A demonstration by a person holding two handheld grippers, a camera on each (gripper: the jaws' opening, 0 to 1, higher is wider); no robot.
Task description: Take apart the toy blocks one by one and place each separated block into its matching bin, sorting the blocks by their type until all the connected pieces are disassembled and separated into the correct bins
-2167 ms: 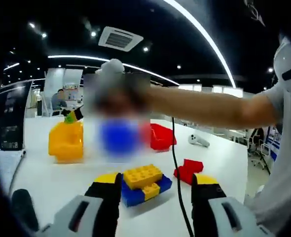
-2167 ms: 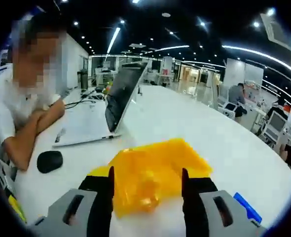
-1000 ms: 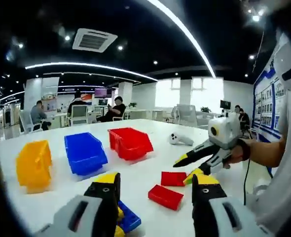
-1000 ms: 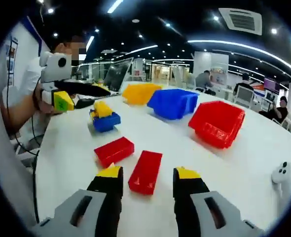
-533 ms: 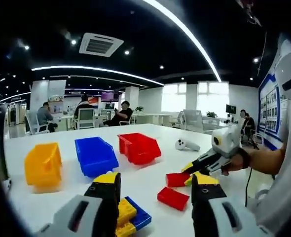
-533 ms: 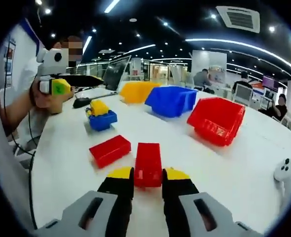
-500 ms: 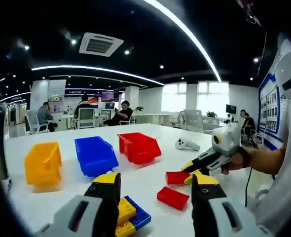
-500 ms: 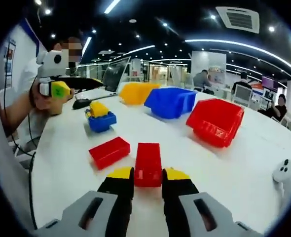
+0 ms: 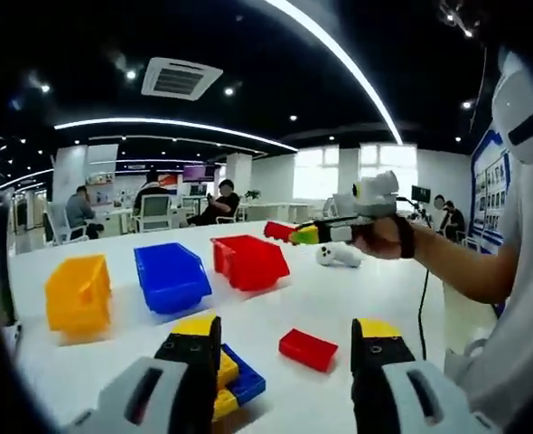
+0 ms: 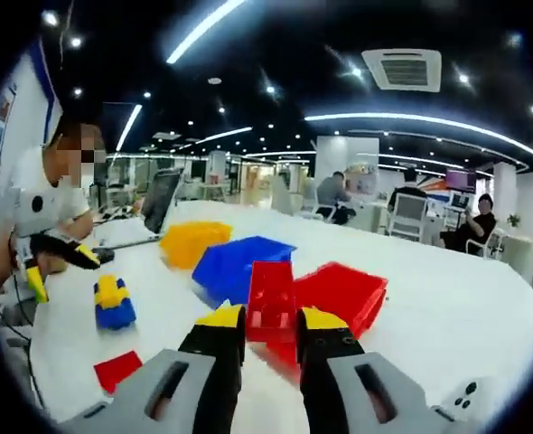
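Lifted off the counter (image 9: 357,298) since a moment ago, the red block (image 10: 271,303) rides clamped in my right gripper (image 10: 268,327) jaws just over the red bin (image 10: 343,294); my left gripper (image 9: 280,357) hangs wide open above the yellow-and-blue stack (image 9: 230,384); next, I judge, release into red.

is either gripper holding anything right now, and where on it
The right gripper pinches a red block by its two long sides near one end. The left gripper is open, holding nothing.
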